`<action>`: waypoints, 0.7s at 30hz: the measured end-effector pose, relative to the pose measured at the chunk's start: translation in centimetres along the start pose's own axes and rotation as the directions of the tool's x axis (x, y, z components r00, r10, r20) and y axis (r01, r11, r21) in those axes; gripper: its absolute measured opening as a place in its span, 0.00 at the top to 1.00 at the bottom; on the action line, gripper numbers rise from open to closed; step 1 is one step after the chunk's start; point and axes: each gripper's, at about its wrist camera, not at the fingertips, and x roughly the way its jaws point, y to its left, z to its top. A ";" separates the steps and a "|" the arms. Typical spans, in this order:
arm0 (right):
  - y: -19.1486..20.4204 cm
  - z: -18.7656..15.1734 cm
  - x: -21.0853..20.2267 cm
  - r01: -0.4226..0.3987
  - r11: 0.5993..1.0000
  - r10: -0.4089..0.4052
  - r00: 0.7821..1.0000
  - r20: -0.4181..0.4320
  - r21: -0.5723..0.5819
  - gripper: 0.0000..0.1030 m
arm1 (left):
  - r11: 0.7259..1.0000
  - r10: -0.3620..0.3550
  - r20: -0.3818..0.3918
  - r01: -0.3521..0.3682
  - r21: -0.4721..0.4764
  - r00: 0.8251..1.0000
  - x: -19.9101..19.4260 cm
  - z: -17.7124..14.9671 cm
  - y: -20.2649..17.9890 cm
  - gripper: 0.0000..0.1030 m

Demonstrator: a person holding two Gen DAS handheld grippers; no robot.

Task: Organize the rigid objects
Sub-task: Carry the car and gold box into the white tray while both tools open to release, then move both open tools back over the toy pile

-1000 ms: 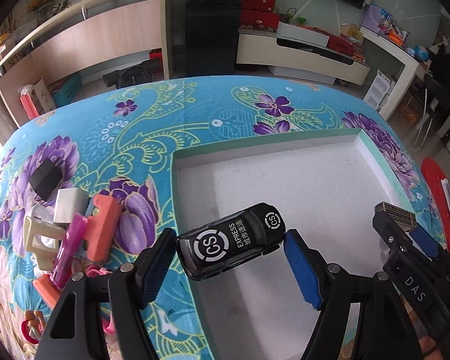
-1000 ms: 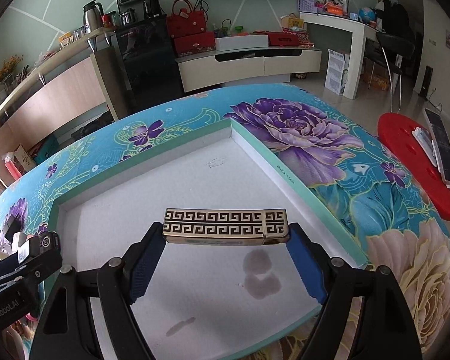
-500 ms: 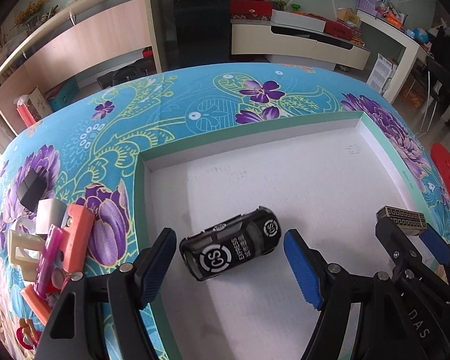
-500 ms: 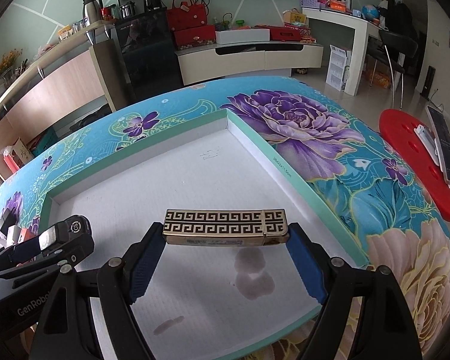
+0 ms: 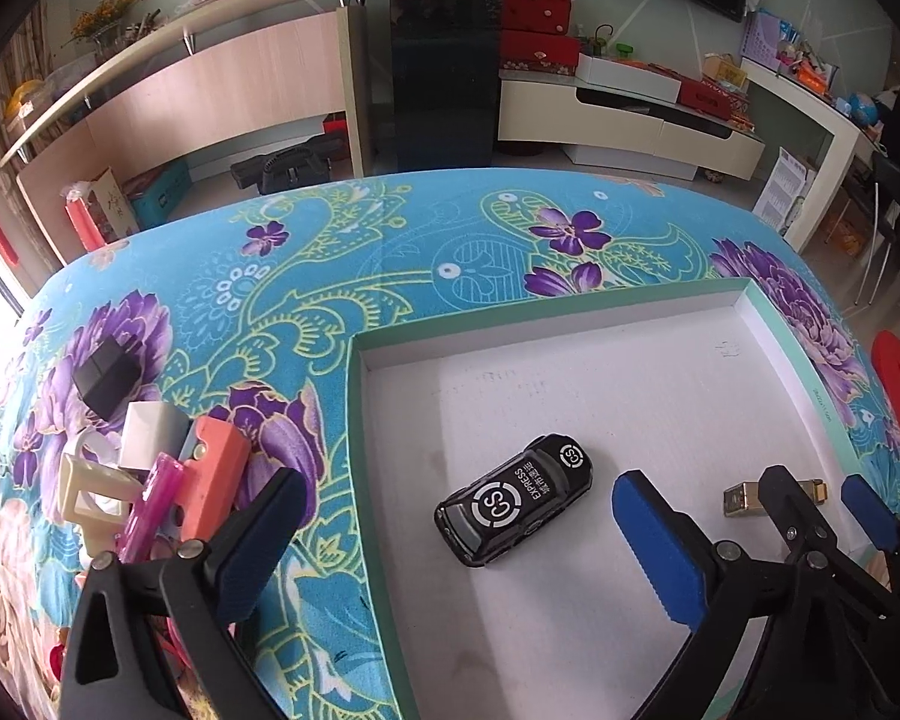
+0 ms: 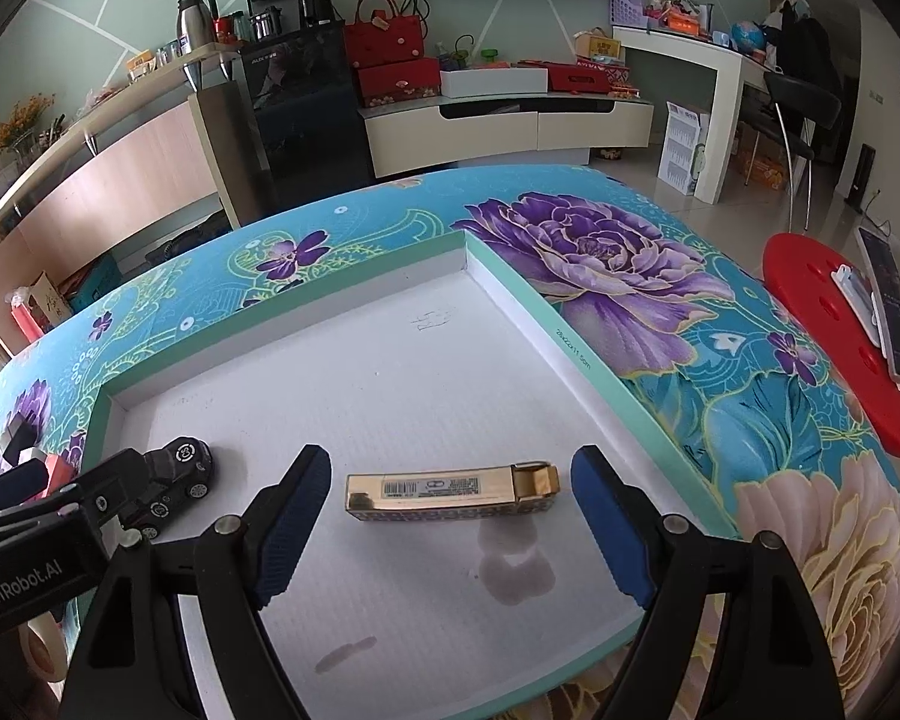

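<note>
Our left gripper has its blue-padded fingers spread wide, and our right gripper likewise, neither touching anything. Inside the shallow white tray with mint-green rim the glossy black toy car with white "CS EXPRESS" markings lies between our left fingers, and the long gold box with a Greek-key edge lies flat between our right ones. Left of the tray, on the turquoise floral surface, sits a heap of small plastic pieces.
</note>
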 end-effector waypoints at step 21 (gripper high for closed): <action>0.8 0.7 -2.1 -0.035 0.999 0.034 0.994 0.105 0.012 0.00 | 0.977 0.060 0.082 -0.041 -0.209 0.995 -3.0 -1.3 7.1 0.00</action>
